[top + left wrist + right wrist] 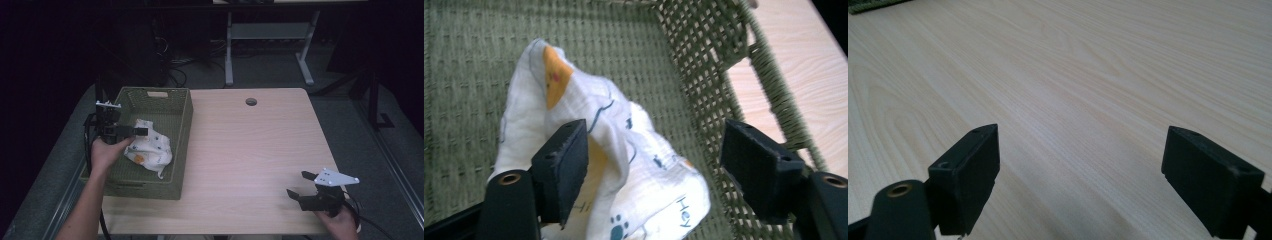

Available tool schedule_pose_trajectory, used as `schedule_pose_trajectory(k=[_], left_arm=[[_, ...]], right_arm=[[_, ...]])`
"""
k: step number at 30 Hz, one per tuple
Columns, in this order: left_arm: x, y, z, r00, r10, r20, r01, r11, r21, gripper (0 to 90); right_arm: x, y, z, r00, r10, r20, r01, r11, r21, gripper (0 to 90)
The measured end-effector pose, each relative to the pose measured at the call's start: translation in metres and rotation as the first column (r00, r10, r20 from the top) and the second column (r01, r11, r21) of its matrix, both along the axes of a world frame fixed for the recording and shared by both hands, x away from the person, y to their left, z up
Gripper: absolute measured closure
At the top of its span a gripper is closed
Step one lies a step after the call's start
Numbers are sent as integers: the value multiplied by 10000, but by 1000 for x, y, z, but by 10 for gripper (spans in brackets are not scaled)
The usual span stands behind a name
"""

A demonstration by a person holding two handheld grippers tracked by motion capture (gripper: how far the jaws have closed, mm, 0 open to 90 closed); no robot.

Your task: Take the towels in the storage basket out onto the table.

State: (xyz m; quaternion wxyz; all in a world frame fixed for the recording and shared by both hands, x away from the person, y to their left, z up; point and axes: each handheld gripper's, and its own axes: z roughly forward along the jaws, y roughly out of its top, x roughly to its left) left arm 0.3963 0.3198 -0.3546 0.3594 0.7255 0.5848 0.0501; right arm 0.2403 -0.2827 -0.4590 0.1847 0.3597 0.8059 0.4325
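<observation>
The high view shows a green woven basket (pixel 177 127) at the left side of the wooden table (pixel 250 150), with a white printed cloth (pixel 149 147) crumpled inside. The left gripper (pixel 141 131) hangs over it. Its own view adds detail: jaws wide apart, holding nothing — the cloth (pixel 624 165) bulges up between them. The right gripper (pixel 300 187), at the near right corner, is also wide open and empty over bare wood. Desk legs (pixel 229 50) stand beyond the far edge.

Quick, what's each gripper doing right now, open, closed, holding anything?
Left gripper: open, jaws spread over the white printed cloth in the green basket, not clamped on it.
Right gripper: open, holding nothing, above the bare wooden table.
</observation>
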Motion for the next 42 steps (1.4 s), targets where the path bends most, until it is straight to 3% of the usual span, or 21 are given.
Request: schedule_pose_trajectory(k=[11, 17, 24, 26, 35, 39, 42], left_arm=[[2, 1, -10, 9983, 143, -565, -109, 9982, 590, 319], [5, -5, -17, 9949, 39, -1004, 89, 9919, 1270, 354], [9, -10, -23, 9897, -81, -1428, 331, 9843, 1733, 400], [11, -12, -25, 9852, -98, -1711, 435, 9799, 1947, 423], [15, -19, -27, 9797, -156, -2000, 607, 9733, 2214, 601], [14, -20, -28, 9792, -383, -1994, 839, 9707, 2251, 770], [12, -19, -27, 9791, -454, -1981, 873, 9742, 2082, 852]], right_arm=[[0, 0, 0, 10000, 27, 43, -27, 10000, 13, 150], [0, 1, 0, 10000, 44, 11, -44, 10000, 14, 150], [0, 1, 0, 10000, 66, -17, -66, 10000, 19, 150], [0, 1, 0, 10000, 72, -20, -71, 10000, 31, 150], [0, 1, 0, 10000, 95, -12, -94, 9999, 38, 150], [-1, 0, 1, 10000, 88, -5, -88, 10000, 44, 151], [0, 0, 1, 10000, 92, 18, -92, 9999, 51, 150]])
